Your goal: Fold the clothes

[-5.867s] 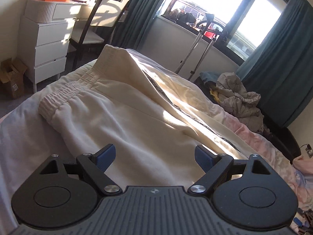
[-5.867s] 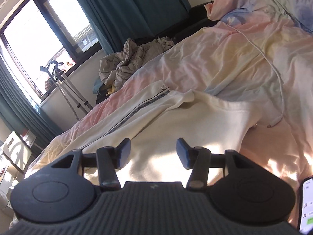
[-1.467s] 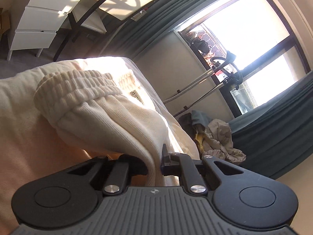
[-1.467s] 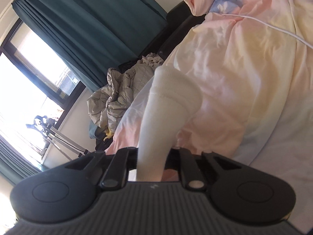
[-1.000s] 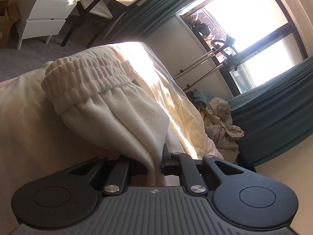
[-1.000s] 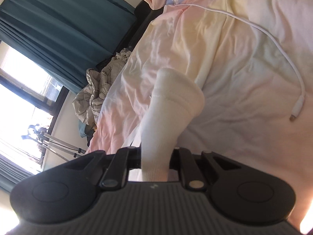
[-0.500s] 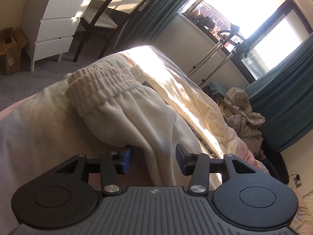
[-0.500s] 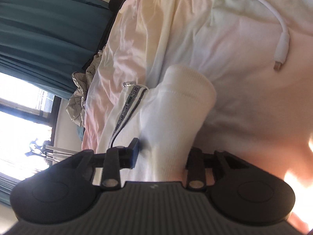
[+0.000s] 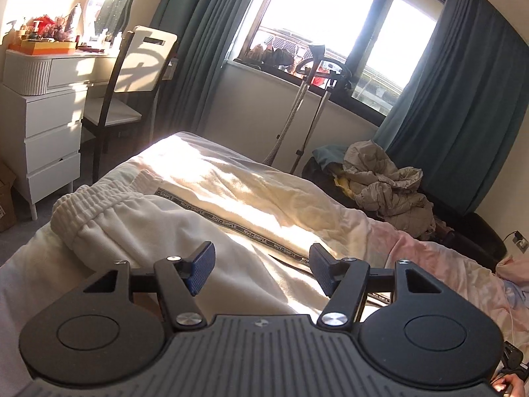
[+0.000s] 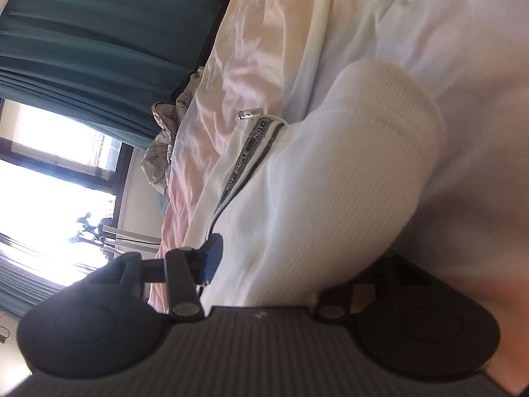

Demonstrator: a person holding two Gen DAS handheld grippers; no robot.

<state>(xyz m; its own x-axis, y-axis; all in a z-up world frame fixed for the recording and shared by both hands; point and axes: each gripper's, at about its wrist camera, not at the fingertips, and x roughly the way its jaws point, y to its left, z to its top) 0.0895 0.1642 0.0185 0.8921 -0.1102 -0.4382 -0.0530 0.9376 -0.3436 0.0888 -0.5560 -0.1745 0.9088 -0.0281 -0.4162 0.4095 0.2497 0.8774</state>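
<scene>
Both grippers have their fingers spread apart, the left gripper (image 9: 261, 269) hanging clear above the cream garment (image 9: 205, 231) spread on the bed (image 9: 429, 258), the right gripper (image 10: 281, 254) low around its ribbed cuff (image 10: 390, 99), likely so the fabric rests flat.

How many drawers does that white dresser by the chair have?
3 on the dresser, stacked below its top: upper, middle, lowest. The ribbed unit on top may hold more.
</scene>
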